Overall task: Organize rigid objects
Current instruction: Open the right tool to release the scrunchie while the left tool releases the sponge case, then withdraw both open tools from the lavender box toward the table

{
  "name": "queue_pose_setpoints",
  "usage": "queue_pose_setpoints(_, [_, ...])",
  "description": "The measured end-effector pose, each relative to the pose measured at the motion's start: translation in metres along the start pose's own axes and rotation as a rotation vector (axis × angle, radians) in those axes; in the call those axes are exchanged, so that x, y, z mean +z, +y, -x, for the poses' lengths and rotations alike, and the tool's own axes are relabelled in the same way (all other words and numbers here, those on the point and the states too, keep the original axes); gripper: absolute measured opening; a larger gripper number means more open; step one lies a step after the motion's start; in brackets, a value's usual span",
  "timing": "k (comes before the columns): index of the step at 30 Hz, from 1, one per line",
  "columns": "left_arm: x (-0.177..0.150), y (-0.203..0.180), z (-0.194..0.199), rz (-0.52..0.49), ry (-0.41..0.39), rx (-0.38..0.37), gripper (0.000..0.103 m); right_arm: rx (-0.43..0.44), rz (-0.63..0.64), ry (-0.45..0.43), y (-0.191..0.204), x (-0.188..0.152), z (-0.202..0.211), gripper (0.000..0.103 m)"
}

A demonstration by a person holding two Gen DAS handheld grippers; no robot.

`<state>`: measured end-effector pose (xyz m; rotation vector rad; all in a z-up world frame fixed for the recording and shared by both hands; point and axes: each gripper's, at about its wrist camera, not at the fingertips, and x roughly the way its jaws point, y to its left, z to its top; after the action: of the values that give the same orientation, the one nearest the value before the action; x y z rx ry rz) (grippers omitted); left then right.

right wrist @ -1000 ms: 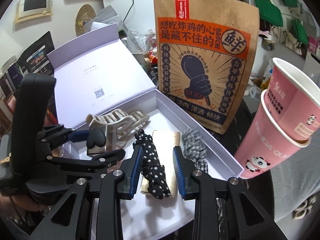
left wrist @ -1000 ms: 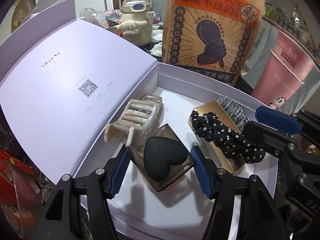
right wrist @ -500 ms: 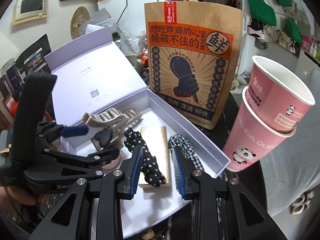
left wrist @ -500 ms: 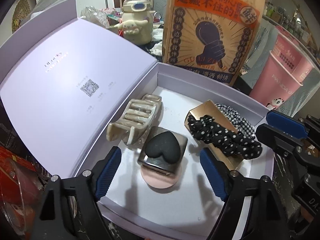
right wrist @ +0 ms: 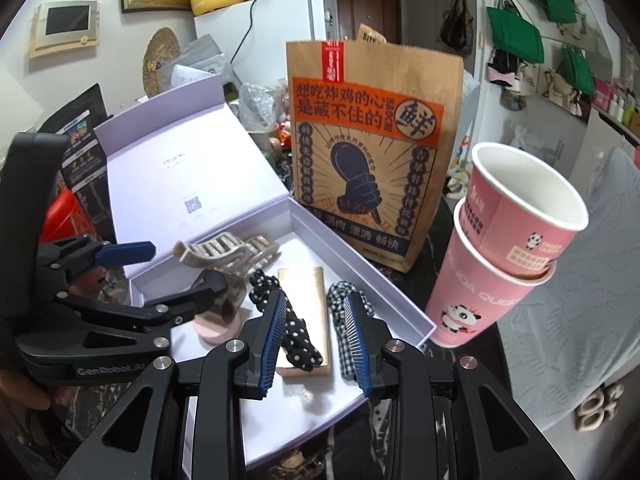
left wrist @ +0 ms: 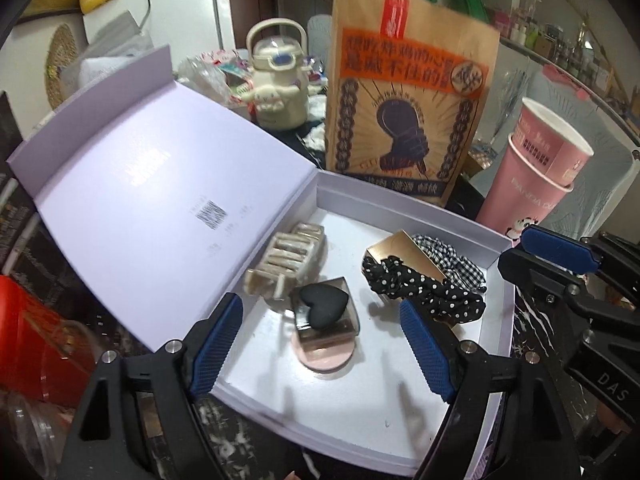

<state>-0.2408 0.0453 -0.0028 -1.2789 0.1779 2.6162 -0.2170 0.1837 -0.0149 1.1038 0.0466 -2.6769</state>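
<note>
A: Report on the left gripper point(left wrist: 320, 340).

B: Its fingers have just been opening and now stand wide and empty. The heart sponge case point(left wrist: 325, 311) sits released on a pink disc in the lavender box point(left wrist: 400, 196), at 5 o'clock from the beige claw clip point(left wrist: 286, 266).

A: And the right gripper point(right wrist: 316, 344)?

B: It is narrowly parted, gripping nothing, with the polka-dot scrunchie point(right wrist: 288, 320) on the gold card point(right wrist: 308, 300) below, likely just set down.

A: Obscured?

B: The lid print is blurred and the desk is barely visible.
</note>
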Motion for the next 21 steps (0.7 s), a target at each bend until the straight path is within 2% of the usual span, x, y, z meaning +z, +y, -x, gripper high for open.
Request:
queue_pose_setpoints(6, [0.008,0.002,0.018,0.001,-0.068,0.020,0.082,-0.004,0.007,-0.030,0.005,0.004,0.018,0.038])
queue_pose_setpoints(9, [0.007,0.003,0.039,-0.007,-0.094,0.024,0.089,-0.014,0.021,-0.050,0.010,0.006,0.029,0.040])
queue_pose_setpoints(10, [0.007,0.002,0.044,-0.014,-0.106,0.029,0.094,-0.016,0.026,-0.060,0.011,0.006,0.034,0.040])
queue_pose_setpoints(12, [0.006,-0.001,0.054,-0.025,-0.131,0.032,0.098,-0.021,0.029,-0.067,0.013,0.007,0.040,0.045])
queue_pose_setpoints(21, [0.004,-0.004,0.087,-0.018,-0.189,0.023,0.099,-0.023,0.038,-0.127,0.022,0.007,0.075,0.051])
